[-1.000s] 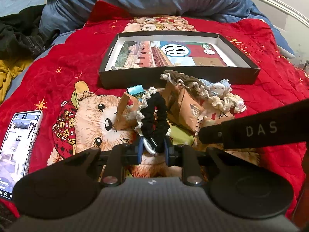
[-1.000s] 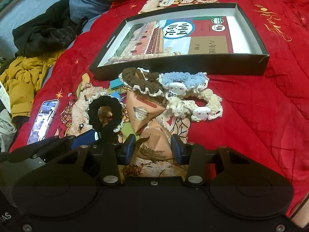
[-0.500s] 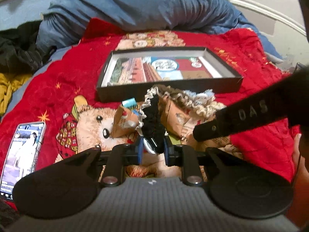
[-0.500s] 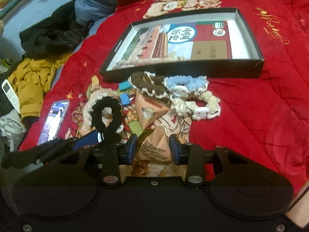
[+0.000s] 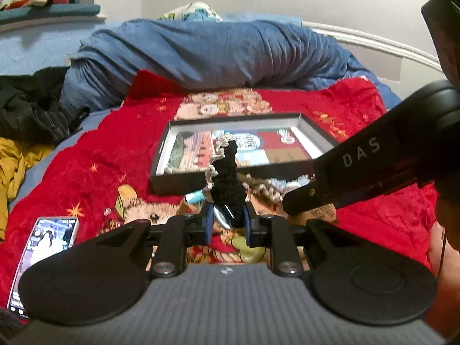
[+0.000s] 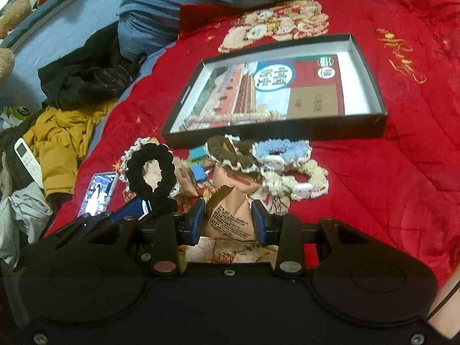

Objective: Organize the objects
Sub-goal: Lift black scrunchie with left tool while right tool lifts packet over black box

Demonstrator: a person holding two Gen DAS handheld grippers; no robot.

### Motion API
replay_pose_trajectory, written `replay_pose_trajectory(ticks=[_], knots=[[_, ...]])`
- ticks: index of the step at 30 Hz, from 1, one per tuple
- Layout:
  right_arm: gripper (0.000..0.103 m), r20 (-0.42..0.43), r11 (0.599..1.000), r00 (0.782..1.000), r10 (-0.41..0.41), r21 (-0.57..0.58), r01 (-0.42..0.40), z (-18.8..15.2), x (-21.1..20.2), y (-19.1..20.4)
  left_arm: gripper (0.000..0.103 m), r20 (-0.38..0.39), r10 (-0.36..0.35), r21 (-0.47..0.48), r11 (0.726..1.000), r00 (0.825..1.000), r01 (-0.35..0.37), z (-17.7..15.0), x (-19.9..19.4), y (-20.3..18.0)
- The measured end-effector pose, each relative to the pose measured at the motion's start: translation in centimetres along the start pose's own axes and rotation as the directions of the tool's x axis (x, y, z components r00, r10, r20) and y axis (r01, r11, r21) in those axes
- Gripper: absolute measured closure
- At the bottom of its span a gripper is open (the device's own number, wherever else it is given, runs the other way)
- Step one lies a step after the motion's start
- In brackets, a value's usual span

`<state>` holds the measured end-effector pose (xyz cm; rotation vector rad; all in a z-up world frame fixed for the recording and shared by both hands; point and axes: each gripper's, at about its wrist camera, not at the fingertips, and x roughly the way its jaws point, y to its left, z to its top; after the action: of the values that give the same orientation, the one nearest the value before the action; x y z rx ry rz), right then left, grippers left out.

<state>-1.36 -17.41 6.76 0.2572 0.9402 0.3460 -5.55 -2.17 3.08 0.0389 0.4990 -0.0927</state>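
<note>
My left gripper (image 5: 228, 224) is shut on a black crocheted scrunchie (image 5: 228, 178) with cream trim and holds it lifted above the red blanket; the scrunchie also shows in the right wrist view (image 6: 151, 171). My right gripper (image 6: 230, 221) is shut on a brown triangular paper packet (image 6: 230, 215) lying on the blanket. A black shallow box (image 6: 276, 128) with a printed picture inside sits beyond the pile; it also shows in the left wrist view (image 5: 230, 179). Brown (image 6: 233, 152), blue (image 6: 280, 148) and cream (image 6: 296, 182) scrunchies lie in front of the box.
A phone (image 5: 43, 247) lies at the left on the blanket. Black and yellow clothes (image 6: 72, 109) and a white remote (image 6: 27, 158) are at the left edge. A blue duvet (image 5: 215, 54) is heaped behind the box. Small blue items (image 6: 198, 164) lie in the pile.
My left gripper has lifted the black scrunchie up off the pile and tilted upward, so more of the room shows. My right gripper has stayed around the brown packet and risen slightly.
</note>
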Motion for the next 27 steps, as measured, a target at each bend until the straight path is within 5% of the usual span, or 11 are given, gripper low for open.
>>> replay_pose_trajectory(ticks=[16,27], knots=[[0.069,0.085,1.000,0.996,0.010,-0.028,-0.007,2.2,-2.0,2.1,0.079,0.210,0.049,-0.042,0.998,0.976,-0.041,2.1,-1.3,1.7],[0.069,0.135,0.999,0.990,0.036,-0.031,-0.032,4.4,-2.4,4.0,0.078,0.287,0.074,-0.099,0.994,0.955,-0.047,3.7,-0.9,3.7]])
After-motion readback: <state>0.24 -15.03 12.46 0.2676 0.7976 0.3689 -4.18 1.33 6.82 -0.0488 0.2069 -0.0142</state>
